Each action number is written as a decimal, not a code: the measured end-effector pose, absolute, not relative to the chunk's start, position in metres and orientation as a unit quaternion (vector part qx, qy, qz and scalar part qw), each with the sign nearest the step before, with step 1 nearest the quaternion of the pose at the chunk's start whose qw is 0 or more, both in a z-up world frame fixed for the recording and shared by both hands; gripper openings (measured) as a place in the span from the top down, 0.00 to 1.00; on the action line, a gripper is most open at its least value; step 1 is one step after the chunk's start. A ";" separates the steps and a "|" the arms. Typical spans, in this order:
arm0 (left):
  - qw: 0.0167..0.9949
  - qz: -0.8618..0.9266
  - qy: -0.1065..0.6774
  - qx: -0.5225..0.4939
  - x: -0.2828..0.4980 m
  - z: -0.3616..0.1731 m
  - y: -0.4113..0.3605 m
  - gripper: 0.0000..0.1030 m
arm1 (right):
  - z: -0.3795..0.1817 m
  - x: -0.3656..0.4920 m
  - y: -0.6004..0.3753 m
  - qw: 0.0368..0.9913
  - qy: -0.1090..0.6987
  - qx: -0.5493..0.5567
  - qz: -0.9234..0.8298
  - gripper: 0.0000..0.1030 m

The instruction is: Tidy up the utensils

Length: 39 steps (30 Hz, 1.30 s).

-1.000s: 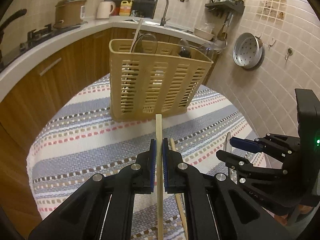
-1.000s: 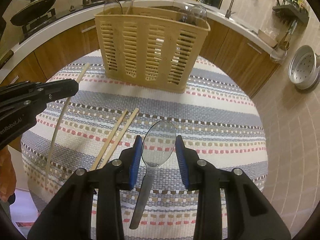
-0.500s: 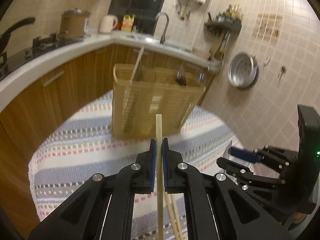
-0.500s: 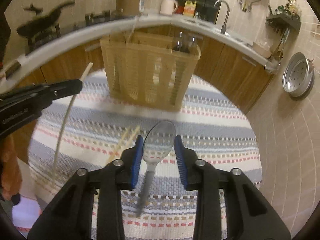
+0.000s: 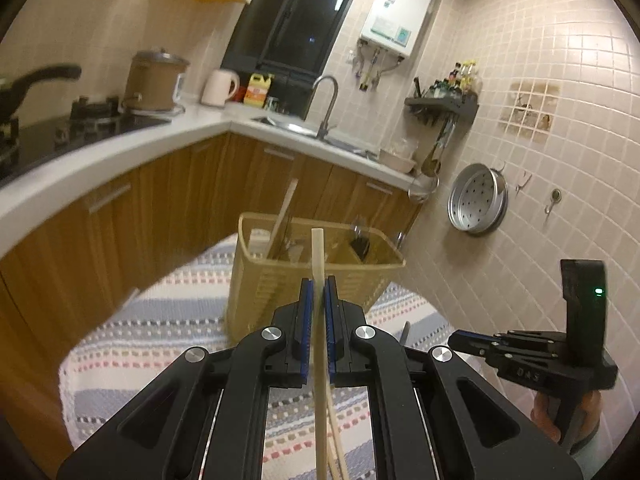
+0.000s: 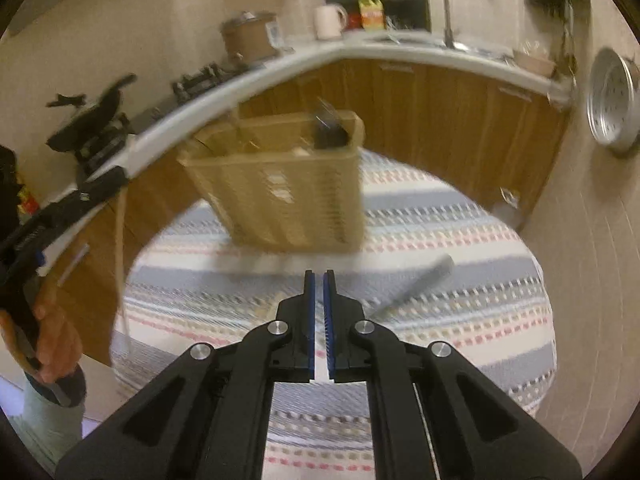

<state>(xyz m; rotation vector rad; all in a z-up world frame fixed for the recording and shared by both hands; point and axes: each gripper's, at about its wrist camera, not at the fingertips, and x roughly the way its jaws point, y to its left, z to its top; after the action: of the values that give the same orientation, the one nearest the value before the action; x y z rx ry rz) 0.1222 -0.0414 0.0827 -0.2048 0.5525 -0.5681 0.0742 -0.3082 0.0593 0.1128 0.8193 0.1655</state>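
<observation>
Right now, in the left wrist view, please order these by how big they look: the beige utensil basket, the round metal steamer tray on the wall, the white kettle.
1. utensil basket, largest, though it is nearest the camera.
2. steamer tray.
3. kettle, smallest, but it stands farthest away.

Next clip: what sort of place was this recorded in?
A home kitchen, most likely. The left wrist view shows a sink faucet on a white countertop with wooden cabinets below, a gas stove beside a crock pot, and a wall water heater.
</observation>
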 end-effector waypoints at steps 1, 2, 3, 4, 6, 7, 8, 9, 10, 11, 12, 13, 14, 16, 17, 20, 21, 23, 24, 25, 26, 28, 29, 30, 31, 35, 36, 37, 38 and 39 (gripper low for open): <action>0.917 -0.277 0.271 -0.099 0.124 0.079 -0.041 0.96 | 0.049 0.080 -0.315 0.901 0.421 0.065 0.081 0.80; 0.916 -0.277 0.273 -0.097 0.125 0.076 -0.040 0.96 | 0.044 0.083 -0.320 0.894 0.433 0.075 0.083 0.56; 0.916 -0.277 0.273 -0.095 0.125 0.074 -0.040 0.96 | 0.036 0.087 -0.327 0.887 0.446 0.091 0.083 0.46; 0.916 -0.279 0.273 -0.095 0.126 0.073 -0.040 0.96 | 0.028 0.091 -0.333 0.882 0.454 0.104 0.078 0.44; 0.915 -0.282 0.274 -0.094 0.128 0.071 -0.040 0.96 | 0.012 0.100 -0.341 0.860 0.490 0.123 0.071 0.44; 0.914 -0.283 0.275 -0.093 0.129 0.069 -0.040 0.96 | 0.002 0.104 -0.346 0.846 0.505 0.153 0.074 0.44; 0.913 -0.284 0.277 -0.092 0.130 0.068 -0.041 0.96 | -0.004 0.107 -0.349 0.836 0.514 0.176 0.080 0.44; 0.913 -0.285 0.279 -0.091 0.131 0.067 -0.041 0.96 | -0.012 0.109 -0.351 0.824 0.525 0.196 0.085 0.44; 0.912 -0.286 0.281 -0.089 0.132 0.065 -0.042 0.96 | -0.019 0.111 -0.350 0.817 0.532 0.207 0.081 0.44; 0.911 -0.287 0.284 -0.088 0.132 0.063 -0.042 0.96 | -0.022 0.112 -0.350 0.817 0.534 0.206 0.072 0.44; 0.910 -0.287 0.286 -0.087 0.133 0.061 -0.042 0.96 | -0.025 0.115 -0.349 0.818 0.534 0.204 0.062 0.44; 0.909 -0.288 0.289 -0.086 0.134 0.059 -0.042 0.96 | -0.028 0.117 -0.347 0.816 0.537 0.208 0.058 0.44; 0.908 -0.287 0.291 -0.086 0.135 0.057 -0.042 0.96 | -0.030 0.118 -0.346 0.814 0.538 0.213 0.058 0.44; 0.907 -0.288 0.295 -0.088 0.136 0.053 -0.040 0.96 | -0.030 0.120 -0.335 0.819 0.538 0.194 0.054 0.44; 0.906 -0.287 0.297 -0.089 0.136 0.052 -0.039 0.96 | -0.030 0.120 -0.331 0.820 0.541 0.183 0.049 0.44; 0.907 -0.286 0.297 -0.089 0.136 0.049 -0.035 0.96 | -0.035 0.123 -0.322 0.811 0.557 0.171 0.049 0.44; 0.907 -0.285 0.298 -0.089 0.136 0.048 -0.034 0.96 | -0.038 0.124 -0.320 0.807 0.562 0.173 0.054 0.44; 0.908 -0.282 0.297 -0.091 0.135 0.048 -0.032 0.96 | -0.042 0.129 -0.312 0.799 0.568 0.177 0.081 0.44; 0.908 -0.280 0.297 -0.091 0.135 0.047 -0.031 0.96 | -0.042 0.132 -0.306 0.798 0.569 0.175 0.096 0.44; 0.908 -0.279 0.297 -0.092 0.135 0.048 -0.030 0.96 | -0.042 0.134 -0.297 0.797 0.568 0.169 0.116 0.44; 0.909 -0.277 0.297 -0.092 0.135 0.047 -0.029 0.96 | -0.040 0.138 -0.286 0.800 0.561 0.157 0.141 0.44; 0.910 -0.272 0.299 -0.093 0.136 0.047 -0.027 0.96 | -0.029 0.141 -0.274 0.813 0.545 0.129 0.160 0.44; 0.911 -0.268 0.300 -0.093 0.136 0.046 -0.026 0.96 | -0.019 0.140 -0.276 0.823 0.532 0.116 0.160 0.44; 0.911 -0.266 0.301 -0.092 0.136 0.045 -0.024 0.96 | -0.008 0.139 -0.281 0.835 0.518 0.097 0.160 0.44; 0.911 -0.264 0.302 -0.092 0.136 0.045 -0.023 0.96 | 0.000 0.138 -0.286 0.844 0.509 0.071 0.157 0.44; 0.911 -0.259 0.308 -0.095 0.139 0.040 -0.021 0.96 | 0.003 0.143 -0.305 0.841 0.504 -0.080 0.179 0.44; 0.910 -0.257 0.310 -0.096 0.140 0.040 -0.022 0.96 | 0.001 0.143 -0.308 0.839 0.498 -0.120 0.181 0.44; 0.910 -0.255 0.311 -0.096 0.140 0.039 -0.023 0.96 | -0.004 0.145 -0.310 0.828 0.501 -0.158 0.197 0.44; 0.910 -0.253 0.313 -0.093 0.140 0.038 -0.024 0.96 | -0.010 0.148 -0.312 0.813 0.509 -0.182 0.217 0.44; 0.911 -0.250 0.315 -0.090 0.140 0.037 -0.026 0.96 | -0.014 0.147 -0.317 0.800 0.516 -0.200 0.233 0.45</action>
<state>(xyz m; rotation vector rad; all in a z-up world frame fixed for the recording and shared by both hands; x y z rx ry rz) 0.1398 -0.0264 0.0369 -0.1846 0.6487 -0.5163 0.1473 -0.3174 -0.0139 -0.4282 1.1068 0.5002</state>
